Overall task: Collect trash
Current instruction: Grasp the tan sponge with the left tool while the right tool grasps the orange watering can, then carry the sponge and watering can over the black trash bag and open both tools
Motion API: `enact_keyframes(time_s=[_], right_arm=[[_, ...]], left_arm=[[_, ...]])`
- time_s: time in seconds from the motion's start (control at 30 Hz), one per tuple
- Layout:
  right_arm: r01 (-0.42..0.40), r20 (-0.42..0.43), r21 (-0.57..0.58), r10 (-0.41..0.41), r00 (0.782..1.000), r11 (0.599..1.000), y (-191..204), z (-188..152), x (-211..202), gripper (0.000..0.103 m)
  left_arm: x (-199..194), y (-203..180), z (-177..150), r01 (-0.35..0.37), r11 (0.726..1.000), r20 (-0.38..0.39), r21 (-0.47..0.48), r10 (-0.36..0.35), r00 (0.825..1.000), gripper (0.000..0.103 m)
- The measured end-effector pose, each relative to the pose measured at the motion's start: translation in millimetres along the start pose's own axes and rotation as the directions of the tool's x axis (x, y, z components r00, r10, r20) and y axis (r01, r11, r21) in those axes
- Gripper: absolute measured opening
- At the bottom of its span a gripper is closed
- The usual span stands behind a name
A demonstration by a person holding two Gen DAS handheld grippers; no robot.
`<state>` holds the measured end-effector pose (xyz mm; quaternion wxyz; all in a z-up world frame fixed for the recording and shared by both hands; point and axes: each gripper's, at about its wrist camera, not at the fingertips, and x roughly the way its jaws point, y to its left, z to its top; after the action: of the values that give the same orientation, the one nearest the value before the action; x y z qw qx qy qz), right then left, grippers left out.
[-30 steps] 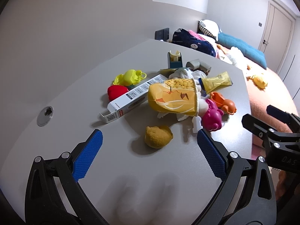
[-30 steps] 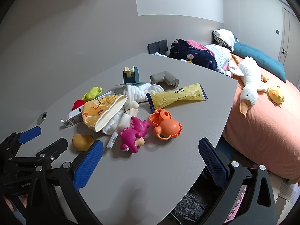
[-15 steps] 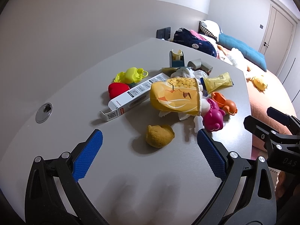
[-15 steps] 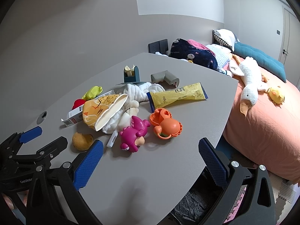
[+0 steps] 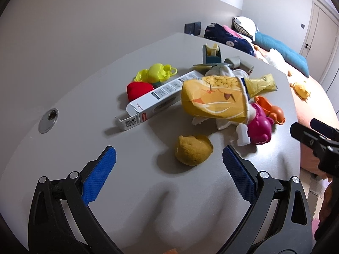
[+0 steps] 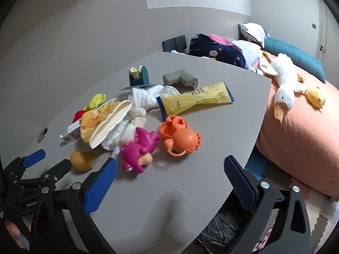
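Nothing looks collected yet, as far as I can judge; both grippers are spread wide and hold nothing, and the whole heap lies on the grey worktop (image 5: 89, 89). The left gripper (image 5: 169, 160) hovers low over the near part of the worktop, with one brown lump (image 5: 193, 152) (crumpled paper or peel, I cannot tell which) just ahead, between its fingers; beyond that lies one yellow cup (image 5: 214, 102) on its side, and ahead-left of it one white box (image 5: 163, 97) with an open flap. The right gripper (image 6: 169, 169) hangs above the worktop's near edge, the left one at its lower left; one yellow wrapper (image 6: 196, 101) lies well ahead of it, one white cloth (image 6: 144, 96) ahead-left. Those five read as the trash; all are left to do, and a black bag (image 6: 220, 226) shows below the worktop edge, under the right gripper, a likely place for them. The toys count four: one pink (image 6: 138, 150) just ahead of the right gripper's left finger, one orange (image 6: 180, 137) beside it, one lime (image 5: 155, 74) and one red (image 5: 138, 90) far ahead-left of the left gripper; there is also one teal holder (image 6: 138, 78) and one grey corner piece (image 6: 180, 78) at the back.
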<state>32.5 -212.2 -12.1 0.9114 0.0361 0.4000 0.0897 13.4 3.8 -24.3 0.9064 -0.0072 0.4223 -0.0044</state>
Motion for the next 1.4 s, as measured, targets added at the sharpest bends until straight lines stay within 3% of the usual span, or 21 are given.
enact_keyframes(time_s=[0.3, 0.57, 0.77, 0.87, 0.93, 1.4], right_arm=[[0.023, -0.03, -0.02, -0.023, 0.999, 1.0, -10.1, 13.3, 28.7, 0.091], [0.023, -0.077, -0.038, -0.025, 0.997, 0.999, -14.0, 23.8, 61.7, 0.077], [0.022, -0.104, -0.045, -0.027, 0.994, 0.999, -15.7, 24.7, 80.4, 0.07], [0.048, -0.097, -0.067, -0.054, 0.994, 0.997, -12.2, 25.2, 82.4, 0.055], [0.052, -0.092, -0.066, -0.058, 0.994, 0.996, -12.0, 24.2, 81.8, 0.055], [0.018, -0.06, -0.029, -0.02, 0.998, 0.999, -22.1, 12.2, 34.0, 0.055]], left_arm=[[25.2, -12.7, 6.3, 0.025, 0.998, -0.038, 0.05, -0.023, 0.999, 0.09], [44.7, -12.1, 10.4, 0.03, 0.998, -0.074, 0.057, -0.026, 0.997, 0.08], [51.5, -11.1, 10.1, 0.022, 0.998, -0.075, 0.064, -0.017, 0.997, 0.06], [50.2, -9.6, 10.0, 0.01, 0.998, -0.061, 0.058, -0.007, 0.998, 0.046], [48.6, -7.6, 9.5, 0.006, 0.999, -0.057, 0.051, -0.003, 0.998, 0.031], [12.5, -9.4, 6.3, 0.03, 0.999, -0.005, 0.021, -0.03, 1.0, 0.03]])
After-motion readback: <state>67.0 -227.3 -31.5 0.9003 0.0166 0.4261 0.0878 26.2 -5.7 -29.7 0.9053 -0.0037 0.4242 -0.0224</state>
